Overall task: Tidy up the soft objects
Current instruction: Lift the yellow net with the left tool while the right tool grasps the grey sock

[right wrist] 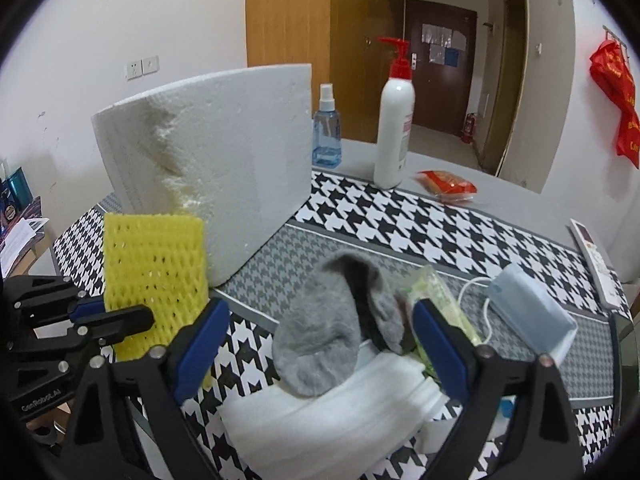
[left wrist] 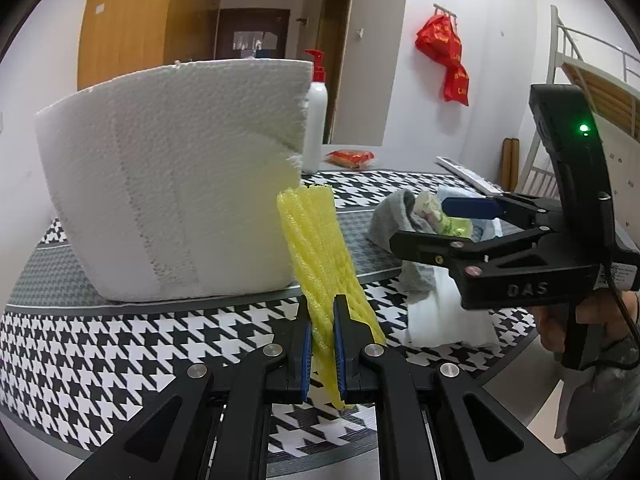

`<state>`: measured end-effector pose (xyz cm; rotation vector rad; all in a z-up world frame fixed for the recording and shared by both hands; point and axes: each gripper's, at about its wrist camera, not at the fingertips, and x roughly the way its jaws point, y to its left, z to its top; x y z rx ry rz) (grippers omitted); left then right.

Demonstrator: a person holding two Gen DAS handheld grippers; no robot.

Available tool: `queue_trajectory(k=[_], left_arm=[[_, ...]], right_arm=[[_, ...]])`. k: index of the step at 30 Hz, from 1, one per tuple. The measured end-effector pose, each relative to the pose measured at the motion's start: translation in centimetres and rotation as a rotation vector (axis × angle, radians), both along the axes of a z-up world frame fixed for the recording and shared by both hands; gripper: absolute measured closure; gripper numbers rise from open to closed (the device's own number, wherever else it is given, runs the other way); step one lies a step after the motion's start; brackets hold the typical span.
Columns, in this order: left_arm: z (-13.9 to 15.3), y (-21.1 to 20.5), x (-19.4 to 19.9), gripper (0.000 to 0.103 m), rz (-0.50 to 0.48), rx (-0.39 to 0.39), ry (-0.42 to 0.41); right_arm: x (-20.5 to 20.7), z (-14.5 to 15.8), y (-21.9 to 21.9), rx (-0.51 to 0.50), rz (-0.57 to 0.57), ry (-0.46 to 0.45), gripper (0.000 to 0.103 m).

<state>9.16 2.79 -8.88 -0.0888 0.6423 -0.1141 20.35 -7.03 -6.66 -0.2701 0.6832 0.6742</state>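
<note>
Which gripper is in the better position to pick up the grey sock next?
Right. The right gripper is open with the grey sock between its fingers, atop the white foam sheet. The left gripper is shut on the yellow foam net.

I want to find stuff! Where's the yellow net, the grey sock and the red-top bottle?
yellow net (left wrist: 320, 248), left wrist view, middle of mesh.
grey sock (right wrist: 320, 340), right wrist view, rounded toe.
red-top bottle (right wrist: 394, 132), right wrist view, white body.

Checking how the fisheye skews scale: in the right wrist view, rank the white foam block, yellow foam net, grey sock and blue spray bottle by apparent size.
1. White foam block
2. Yellow foam net, though nearness may inflate it
3. Grey sock, close to the net
4. Blue spray bottle, farther back
</note>
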Motion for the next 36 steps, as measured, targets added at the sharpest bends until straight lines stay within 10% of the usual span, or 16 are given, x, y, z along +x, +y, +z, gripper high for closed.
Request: queue_trajectory(k=[9, 24, 36], left_arm=[[0.0, 1.0, -0.6, 0.093, 0.016, -0.014, 0.006], [0.5, 0.9, -0.5, 0.093, 0.014, -0.014, 0.007], [2.7, 0.7, -1.7, 0.093, 0.014, 0.000, -0.060]], right_arm=[[1.8, -1.2, 0.7, -0.051, -0.037, 0.047, 0.032], [1.9, -1.8, 0.0, -0.022, -0.026, 0.095, 0.091], [-1.6, 2.9, -2.1, 0.110, -0.038, -0.029, 0.091]])
